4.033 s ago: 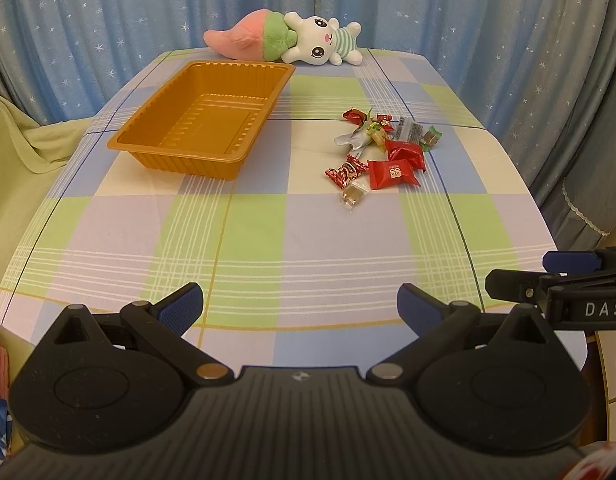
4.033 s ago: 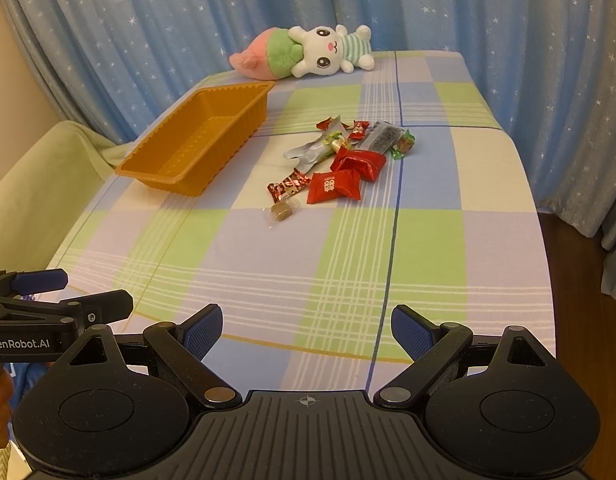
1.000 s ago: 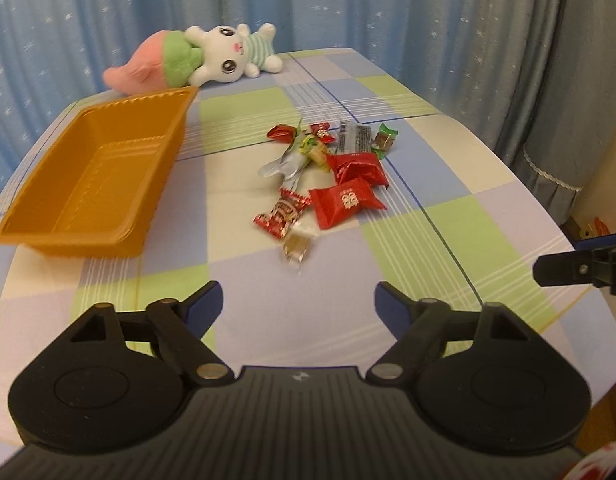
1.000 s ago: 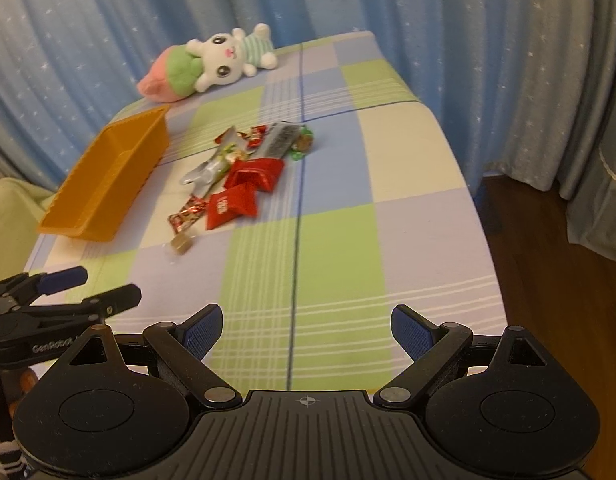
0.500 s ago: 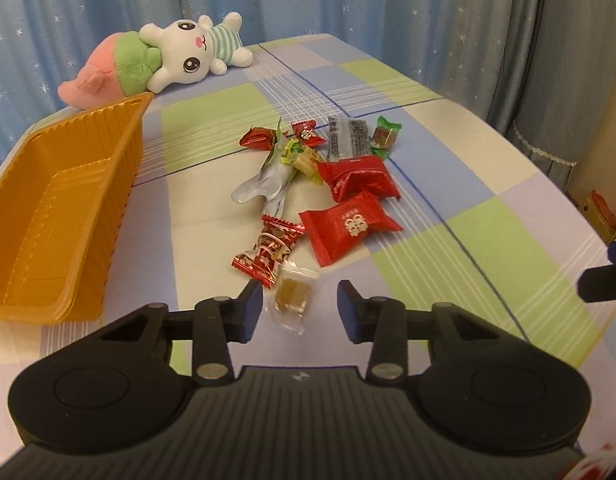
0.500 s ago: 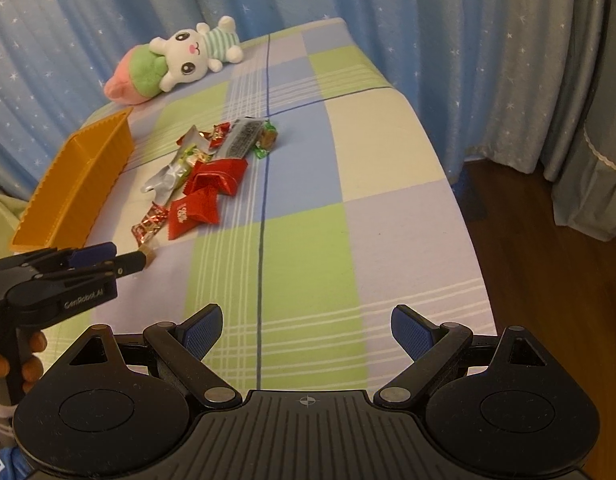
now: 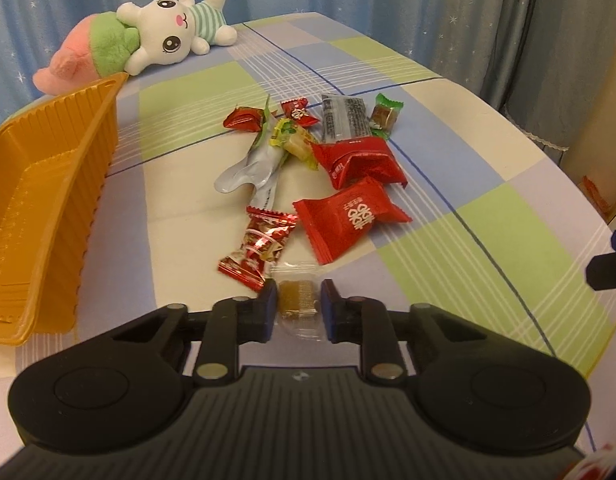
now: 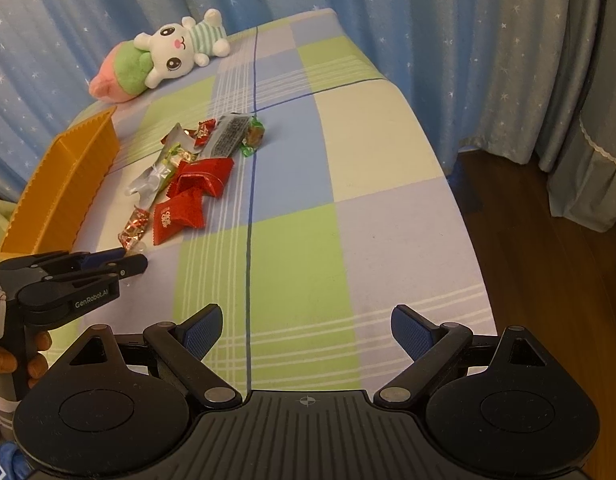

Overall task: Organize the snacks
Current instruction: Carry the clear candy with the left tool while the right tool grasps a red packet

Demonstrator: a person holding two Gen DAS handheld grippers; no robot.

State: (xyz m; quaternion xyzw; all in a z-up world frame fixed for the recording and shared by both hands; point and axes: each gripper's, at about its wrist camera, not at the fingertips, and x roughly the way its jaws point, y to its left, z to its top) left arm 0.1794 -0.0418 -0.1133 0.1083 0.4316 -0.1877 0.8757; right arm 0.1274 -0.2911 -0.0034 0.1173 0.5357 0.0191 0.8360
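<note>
My left gripper (image 7: 295, 300) is shut on a clear-wrapped brown candy (image 7: 295, 301) at the near end of a snack pile on the checked tablecloth. The pile holds two red packets (image 7: 350, 218), a red-gold candy (image 7: 259, 250), a silver wrapper (image 7: 247, 170), a grey bar (image 7: 344, 120) and small sweets. An orange tray (image 7: 39, 200) lies to the left, nothing in it. My right gripper (image 8: 305, 330) is open and empty over the near table edge. The left gripper also shows in the right wrist view (image 8: 119, 264), beside the pile (image 8: 179, 216) and the tray (image 8: 63, 184).
A plush rabbit toy (image 7: 147, 44) lies at the far edge of the table, also in the right wrist view (image 8: 163, 58). Blue star curtains hang behind. The table's right edge drops to a wooden floor (image 8: 548, 280).
My left gripper moved forward to the pile and closed its fingers on the clear-wrapped brown candy. My right gripper stayed open and shifted slightly.
</note>
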